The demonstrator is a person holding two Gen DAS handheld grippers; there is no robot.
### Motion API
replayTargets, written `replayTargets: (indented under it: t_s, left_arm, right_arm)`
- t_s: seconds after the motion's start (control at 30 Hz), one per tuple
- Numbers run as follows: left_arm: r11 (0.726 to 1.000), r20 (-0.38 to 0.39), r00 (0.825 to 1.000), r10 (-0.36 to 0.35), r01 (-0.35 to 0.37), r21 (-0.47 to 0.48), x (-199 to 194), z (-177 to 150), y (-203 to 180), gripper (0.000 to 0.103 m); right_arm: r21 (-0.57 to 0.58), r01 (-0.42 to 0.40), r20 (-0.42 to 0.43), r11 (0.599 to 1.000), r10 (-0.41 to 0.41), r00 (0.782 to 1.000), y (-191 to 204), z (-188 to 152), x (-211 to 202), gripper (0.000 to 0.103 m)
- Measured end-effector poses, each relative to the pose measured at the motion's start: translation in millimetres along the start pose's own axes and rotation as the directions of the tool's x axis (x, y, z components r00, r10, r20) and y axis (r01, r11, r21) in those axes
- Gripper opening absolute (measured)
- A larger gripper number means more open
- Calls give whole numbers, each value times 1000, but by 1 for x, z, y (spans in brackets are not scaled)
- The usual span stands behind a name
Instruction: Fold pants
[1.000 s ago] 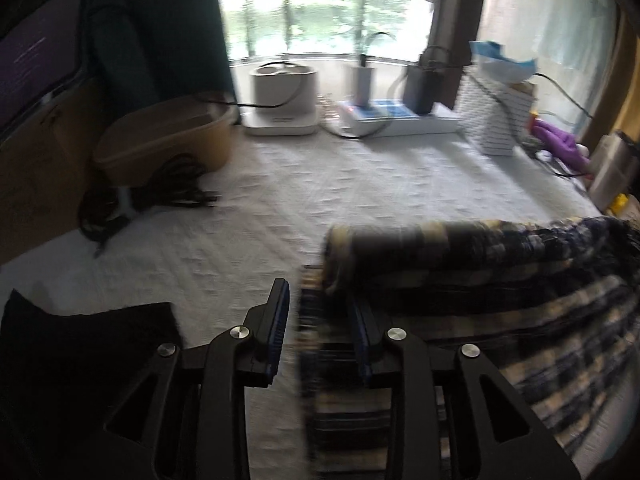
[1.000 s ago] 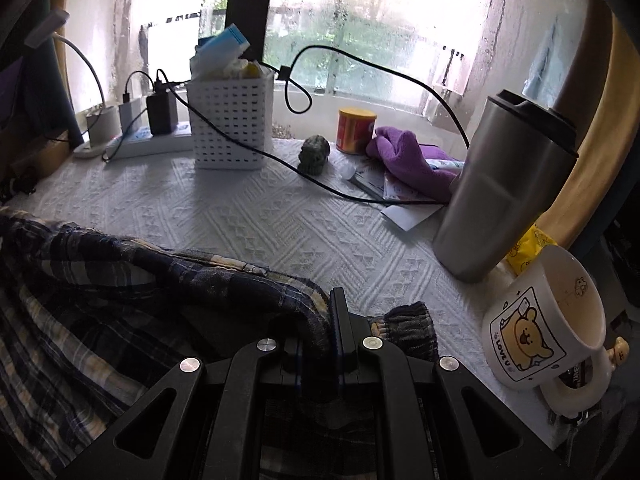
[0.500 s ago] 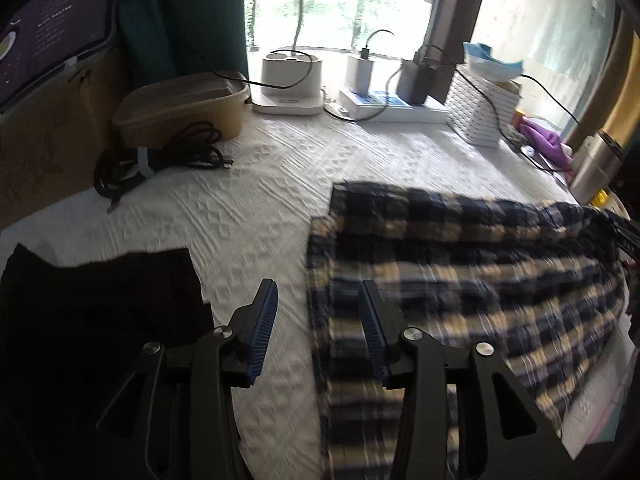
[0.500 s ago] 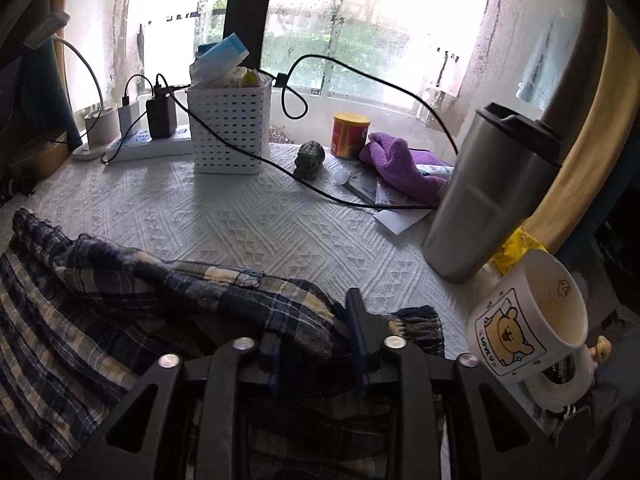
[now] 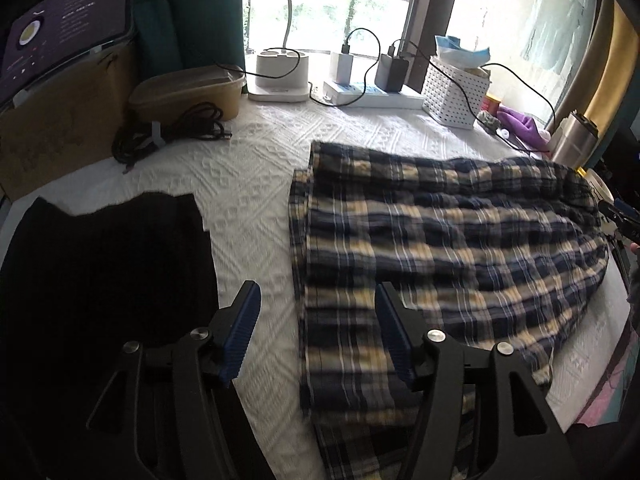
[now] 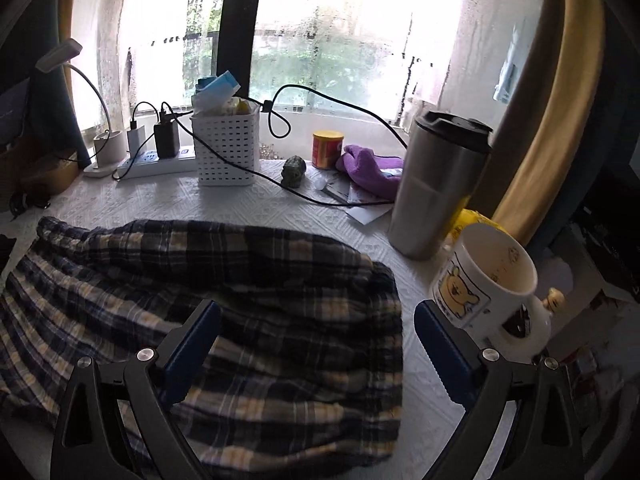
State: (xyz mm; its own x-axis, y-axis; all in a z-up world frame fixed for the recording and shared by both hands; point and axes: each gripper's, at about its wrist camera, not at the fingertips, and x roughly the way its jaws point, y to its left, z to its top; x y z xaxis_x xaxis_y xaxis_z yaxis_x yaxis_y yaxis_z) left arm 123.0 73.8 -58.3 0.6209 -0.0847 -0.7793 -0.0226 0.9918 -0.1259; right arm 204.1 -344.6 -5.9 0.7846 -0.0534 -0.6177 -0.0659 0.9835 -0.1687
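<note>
— Left wrist view: the left tool (image 5: 318, 310) is opening, nothing between its pads; the plaid pants (image 5: 440, 248) lie ahead and to its right on the desk (image 5: 256, 176), long axis running away rightward, their near hem edge just under its right finger.

— Right wrist view: the right tool (image 6: 316, 318) is opening wide (nothing gripped), over the pants' folded end; the mug (image 6: 486, 276) sits just beside its right finger. Either tool is near its own end.

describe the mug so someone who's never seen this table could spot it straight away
Start at the window and find the tall steel tumbler at the table's right end. Just in front of it, at the edge of the white tablecloth, stands the mug. It is white, tilted, and the only thing there with a yellow cartoon bear.
</note>
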Motion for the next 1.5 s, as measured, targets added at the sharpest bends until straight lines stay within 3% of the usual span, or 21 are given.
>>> replayTargets:
  t_s: [0.67, 0.97, 1.13, 1.33, 1.5]
  left_arm:
    - [999, -28, 999, -40, 40, -10, -14, -49, -8, 59]
    - [994, -38, 997, -62, 58, -91, 0, -47, 4, 59]
    - [997, -31, 999, -40, 38, -70, 3, -45, -2, 59]
    - [997, -37, 997, -73, 73, 6, 0, -50, -21, 57]
    - [996, -15, 996, -86, 86, 1, 1, -54, -18, 57]
  right_arm:
    - [56, -14, -27, 998, 15, 1000, -5, -59, -35, 98]
    - [103, -25, -45, 994, 30, 999, -15, -65, -26, 98]
    - [153, -30, -64, 988, 40, 997, -19, -66, -20, 98]
    - [110, -117, -9, 987, 119, 993, 26, -61, -39, 97]
    - [-6, -326, -28, 945, 325, 945, 117, -72, -51, 92]
